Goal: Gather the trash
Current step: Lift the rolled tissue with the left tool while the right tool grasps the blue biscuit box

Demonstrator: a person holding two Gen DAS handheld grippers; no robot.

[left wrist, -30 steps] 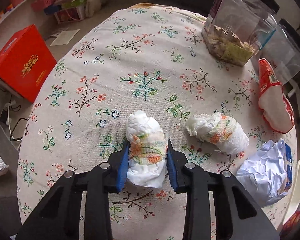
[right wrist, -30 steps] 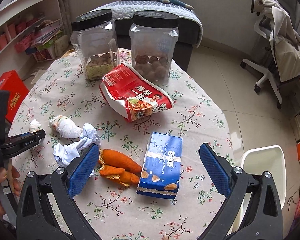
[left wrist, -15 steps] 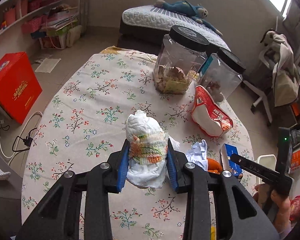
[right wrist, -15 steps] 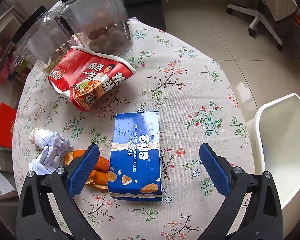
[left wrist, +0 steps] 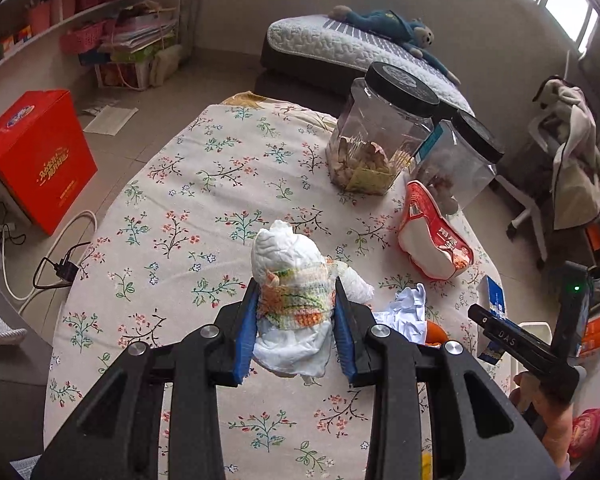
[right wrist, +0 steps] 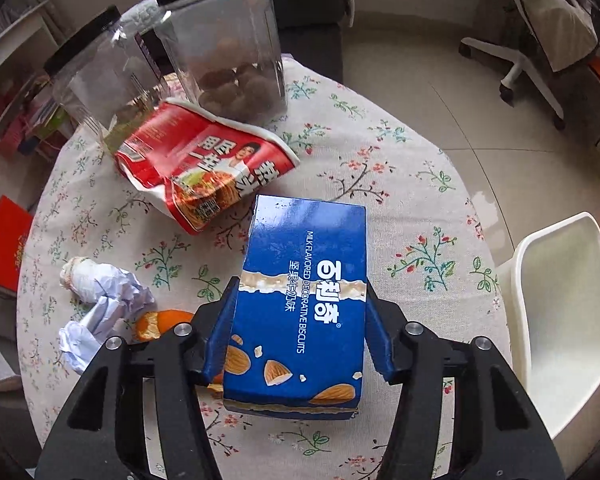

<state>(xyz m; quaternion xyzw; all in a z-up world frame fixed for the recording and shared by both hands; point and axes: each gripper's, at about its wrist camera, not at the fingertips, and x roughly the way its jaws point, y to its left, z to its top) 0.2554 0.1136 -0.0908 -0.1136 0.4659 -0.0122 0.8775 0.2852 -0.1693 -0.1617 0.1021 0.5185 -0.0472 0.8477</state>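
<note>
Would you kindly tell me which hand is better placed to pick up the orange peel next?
Neither is free: the left tongs grip a tissue wad, and the right tongs are closing around the blue biscuit box. The right sits nearer the orange peel.

- The tabletop (right wrist: 400, 168) wore matt, woven floral cloth.
- On it, the biscuit box (right wrist: 300, 300) was glossy blue cardboard.
- Beside the box, the noodle wrapper (right wrist: 204, 168) was shiny crinkled plastic.
- Crumpled paper (right wrist: 100, 312) looked matt.

Both wrist views look steeply down, close over the table (left wrist: 228, 184), sharing its jars (right wrist: 236, 52).
</note>
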